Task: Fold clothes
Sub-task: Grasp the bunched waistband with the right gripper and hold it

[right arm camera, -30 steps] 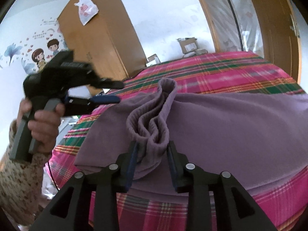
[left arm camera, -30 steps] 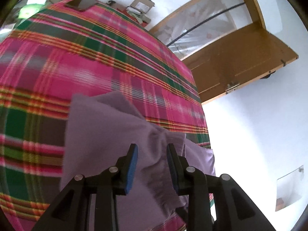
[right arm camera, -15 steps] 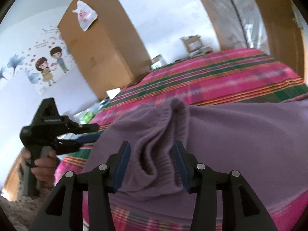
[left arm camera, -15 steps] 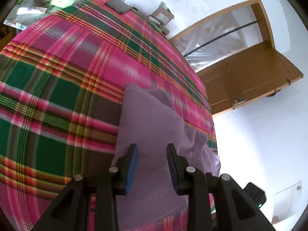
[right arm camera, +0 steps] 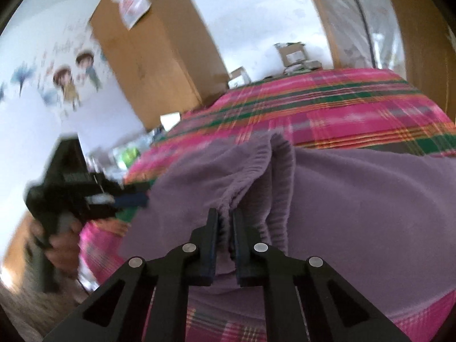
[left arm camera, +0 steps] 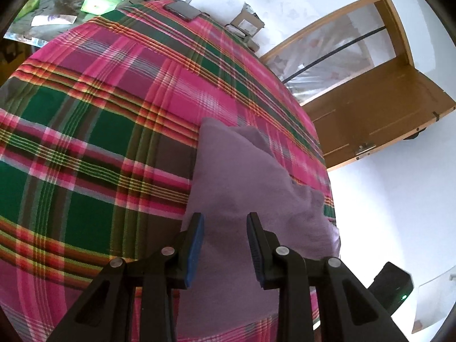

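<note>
A purple knit garment (left arm camera: 245,199) lies on a bed with a pink and green plaid cover (left arm camera: 99,131). In the left wrist view my left gripper (left arm camera: 225,219) is open above the garment's near edge, with nothing between its fingers. The right wrist view shows my right gripper (right arm camera: 226,213) shut on the bunched ribbed band of the purple garment (right arm camera: 356,199), which rises in a fold ahead of the fingers. To the left in that view a hand (right arm camera: 61,245) holds the left gripper (right arm camera: 134,199), at the garment's left edge.
A phone (left arm camera: 183,10) lies at the far end of the bed. Boxes (left arm camera: 246,22) and a cluttered surface with a green object (left arm camera: 99,2) stand beyond it. A wooden door (left arm camera: 370,114) stands open on the right. A wooden wardrobe (right arm camera: 154,57) is at the back.
My right gripper went from open to shut on the ribbed band. My left gripper swung left off the bunched band and now hovers over the garment's flat near edge.
</note>
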`<action>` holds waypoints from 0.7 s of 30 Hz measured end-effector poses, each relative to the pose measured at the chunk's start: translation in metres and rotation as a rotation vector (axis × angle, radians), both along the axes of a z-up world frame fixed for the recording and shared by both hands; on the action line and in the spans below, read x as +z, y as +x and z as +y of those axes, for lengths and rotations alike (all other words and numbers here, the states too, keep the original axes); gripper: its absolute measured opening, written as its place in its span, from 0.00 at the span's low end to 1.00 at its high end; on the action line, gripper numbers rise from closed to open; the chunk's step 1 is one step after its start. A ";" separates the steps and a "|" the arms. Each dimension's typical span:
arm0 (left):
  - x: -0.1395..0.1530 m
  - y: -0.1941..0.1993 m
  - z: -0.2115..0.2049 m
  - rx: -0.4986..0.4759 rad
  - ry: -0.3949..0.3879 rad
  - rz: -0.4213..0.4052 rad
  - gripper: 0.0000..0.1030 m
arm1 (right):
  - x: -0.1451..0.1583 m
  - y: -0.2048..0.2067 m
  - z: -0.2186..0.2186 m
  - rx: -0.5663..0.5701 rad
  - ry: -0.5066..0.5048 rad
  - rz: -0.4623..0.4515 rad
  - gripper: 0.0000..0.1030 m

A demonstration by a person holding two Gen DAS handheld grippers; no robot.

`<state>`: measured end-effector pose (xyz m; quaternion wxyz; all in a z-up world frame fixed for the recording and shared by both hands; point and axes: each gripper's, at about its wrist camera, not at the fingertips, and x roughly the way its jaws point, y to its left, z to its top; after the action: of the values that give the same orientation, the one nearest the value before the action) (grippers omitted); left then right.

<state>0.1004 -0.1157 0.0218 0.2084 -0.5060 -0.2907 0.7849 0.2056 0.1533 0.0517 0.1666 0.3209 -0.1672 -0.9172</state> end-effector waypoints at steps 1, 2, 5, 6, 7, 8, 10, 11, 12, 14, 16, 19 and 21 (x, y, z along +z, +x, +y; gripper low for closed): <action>-0.001 0.000 0.000 0.001 -0.003 0.000 0.30 | 0.003 0.003 0.007 -0.012 -0.032 0.004 0.09; -0.002 0.000 0.001 0.001 -0.008 -0.002 0.30 | 0.005 0.007 0.013 -0.023 -0.056 0.005 0.09; -0.005 -0.001 0.002 -0.003 -0.018 -0.007 0.30 | -0.001 0.011 0.016 -0.046 -0.034 -0.030 0.09; -0.006 -0.001 0.002 -0.003 -0.019 -0.010 0.30 | -0.008 0.011 0.016 -0.051 -0.021 -0.054 0.09; -0.007 -0.001 0.003 -0.004 -0.024 -0.011 0.30 | -0.015 0.009 0.016 -0.061 -0.007 -0.080 0.09; -0.007 -0.001 0.003 -0.005 -0.032 -0.012 0.30 | -0.019 0.007 0.015 -0.064 0.002 -0.093 0.10; -0.006 0.000 0.003 -0.008 -0.038 -0.010 0.30 | -0.022 0.005 0.014 -0.059 0.024 -0.099 0.13; -0.006 0.000 0.003 -0.009 -0.042 -0.010 0.30 | -0.022 0.004 0.013 -0.055 0.035 -0.100 0.14; -0.006 0.001 0.002 -0.007 -0.042 -0.008 0.30 | -0.019 0.004 0.012 -0.047 0.043 -0.094 0.15; -0.006 0.002 0.002 -0.008 -0.043 -0.005 0.30 | -0.015 -0.001 0.016 -0.046 0.037 -0.087 0.29; -0.008 0.001 0.001 -0.006 -0.040 -0.010 0.30 | -0.013 -0.008 0.022 -0.047 0.019 -0.086 0.34; -0.008 0.003 0.001 -0.006 -0.041 -0.012 0.30 | -0.011 -0.019 0.031 -0.048 -0.009 -0.086 0.34; -0.007 0.004 0.001 -0.010 -0.045 -0.011 0.30 | -0.016 -0.031 0.035 -0.044 -0.039 -0.122 0.34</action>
<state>0.1042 -0.1144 0.0145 0.1994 -0.5162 -0.2716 0.7874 0.1751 0.1886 0.0357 0.1422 0.3693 -0.2019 -0.8959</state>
